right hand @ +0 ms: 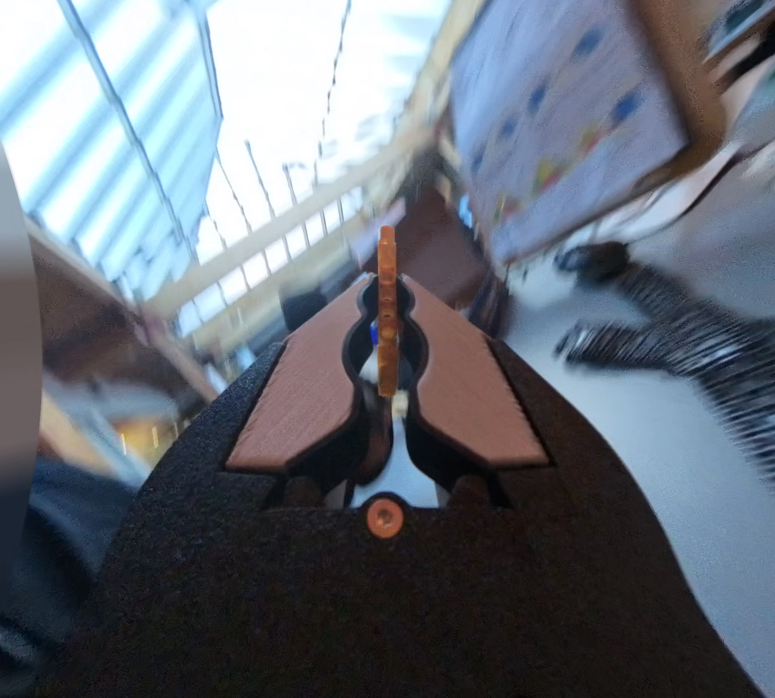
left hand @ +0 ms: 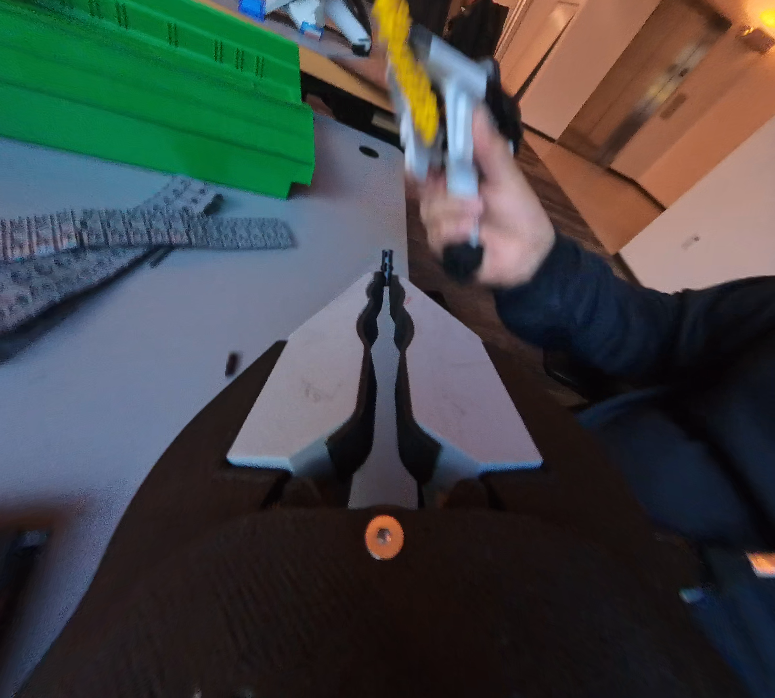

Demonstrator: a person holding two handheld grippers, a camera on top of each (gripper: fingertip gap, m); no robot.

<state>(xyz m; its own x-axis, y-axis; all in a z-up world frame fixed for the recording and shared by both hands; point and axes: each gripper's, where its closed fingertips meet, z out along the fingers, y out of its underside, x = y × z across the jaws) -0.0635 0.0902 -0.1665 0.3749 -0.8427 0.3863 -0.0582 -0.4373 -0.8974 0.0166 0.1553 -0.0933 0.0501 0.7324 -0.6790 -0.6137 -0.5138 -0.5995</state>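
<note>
Left gripper (left hand: 386, 279) clamped on a small black pin (left hand: 386, 261), tip sticking out past the fingers, over the grey table (left hand: 176, 342). Near it, a loose dark bit (left hand: 231, 363) on the table. Further left, grey brick plates (left hand: 146, 231); beyond them green trays (left hand: 146, 91). Right of the tips, a hand (left hand: 490, 225) holds a grey-and-yellow gripper-like tool (left hand: 423, 91), blurred.

Right gripper (right hand: 388, 284) clamped edge-on on a thin orange piece (right hand: 386, 309), raised, pointing at windows; background smeared.

Judgement: both grips look thin, so keep the squeeze firm and move slower; blur suggests fast swings.

Warm lamplight, bright skylight, heavy motion blur
</note>
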